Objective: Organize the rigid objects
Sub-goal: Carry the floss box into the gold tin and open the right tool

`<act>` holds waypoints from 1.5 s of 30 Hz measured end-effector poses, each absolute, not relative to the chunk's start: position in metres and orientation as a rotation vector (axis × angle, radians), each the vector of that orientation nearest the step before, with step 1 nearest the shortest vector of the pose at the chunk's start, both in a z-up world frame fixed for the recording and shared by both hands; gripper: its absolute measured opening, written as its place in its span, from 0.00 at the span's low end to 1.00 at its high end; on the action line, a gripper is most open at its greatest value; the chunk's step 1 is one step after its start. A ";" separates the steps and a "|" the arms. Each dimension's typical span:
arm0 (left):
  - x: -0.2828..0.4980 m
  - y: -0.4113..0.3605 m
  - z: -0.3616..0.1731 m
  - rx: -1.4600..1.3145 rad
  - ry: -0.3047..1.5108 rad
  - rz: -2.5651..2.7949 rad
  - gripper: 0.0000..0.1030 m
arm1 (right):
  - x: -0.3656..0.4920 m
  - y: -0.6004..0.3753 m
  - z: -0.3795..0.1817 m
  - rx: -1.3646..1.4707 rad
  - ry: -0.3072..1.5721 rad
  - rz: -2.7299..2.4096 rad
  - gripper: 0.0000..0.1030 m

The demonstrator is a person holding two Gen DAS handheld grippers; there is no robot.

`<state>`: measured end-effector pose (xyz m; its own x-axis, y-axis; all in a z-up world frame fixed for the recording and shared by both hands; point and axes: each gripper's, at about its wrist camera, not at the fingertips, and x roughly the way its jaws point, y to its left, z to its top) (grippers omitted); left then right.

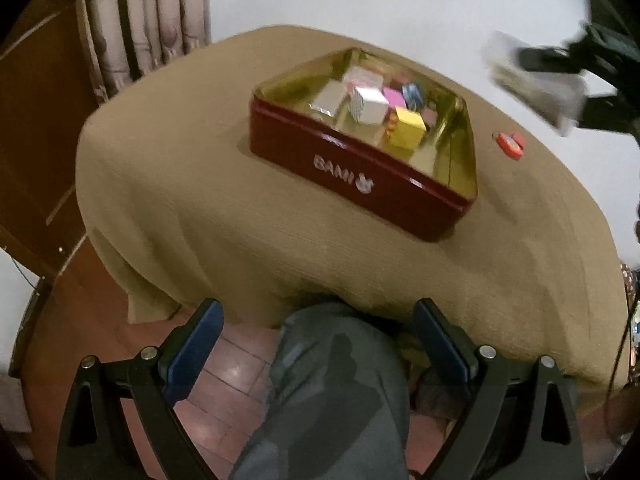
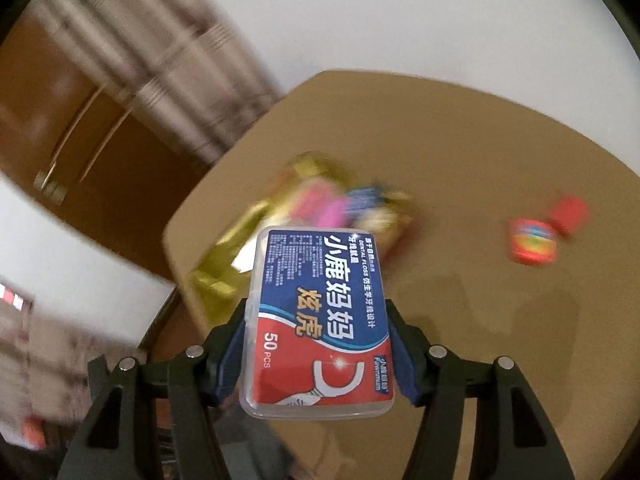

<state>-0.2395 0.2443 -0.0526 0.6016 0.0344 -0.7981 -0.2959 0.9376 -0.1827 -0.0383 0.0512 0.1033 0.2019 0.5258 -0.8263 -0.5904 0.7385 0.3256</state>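
**Floss box in the air, tin waiting on the table**

Closest to the lens in the right wrist view, the right gripper (image 2: 318, 344) has its blue pads clamped on both long sides of a clear plastic dental floss box (image 2: 318, 320) — blue and red label, "50 PCS" readable, held up off the table. Beyond it, heavily blurred, sits the gold-lined tin (image 2: 224, 272) with pink and blue shapes inside, centre of the frame. Off at the right, a small red round item (image 2: 532, 246) rests on the tan tablecloth (image 2: 460, 152), a red blur just beside it.

Over to the left wrist view: the left gripper (image 1: 318, 320) hangs low at the bottom of the frame, jaws spread wide and nothing between them, above a grey-trousered knee (image 1: 332, 380). Past that, the tablecloth (image 1: 200, 208) drapes over the table edge. Mid-frame stands the red tin (image 1: 360, 176), "BAMI" on its side, lid off, small boxes piled inside — a yellow one (image 1: 408, 130), a white one (image 1: 370, 106), a pink one (image 1: 394, 98). The red item (image 1: 510, 144) lies on the cloth right of the tin, apart from it. Upper right, the right gripper (image 1: 560, 76) carries the floss box (image 1: 536, 84), blurred, above the table.
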 end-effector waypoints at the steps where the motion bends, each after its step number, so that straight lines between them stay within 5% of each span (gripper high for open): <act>1: -0.241 0.246 -0.050 -0.305 0.909 0.202 0.91 | -0.043 0.075 0.098 -0.106 1.138 0.817 0.61; 10: -0.249 0.265 -0.041 -0.359 0.888 0.191 0.91 | -0.047 0.149 0.043 -0.197 1.313 0.846 0.61; 25: -0.245 0.272 -0.050 -0.423 0.927 0.163 0.91 | -0.040 0.188 0.004 -0.573 1.283 0.796 0.61; 45: -0.245 0.263 -0.056 -0.387 0.938 0.170 0.91 | -0.031 0.203 0.004 -0.325 1.216 0.737 0.62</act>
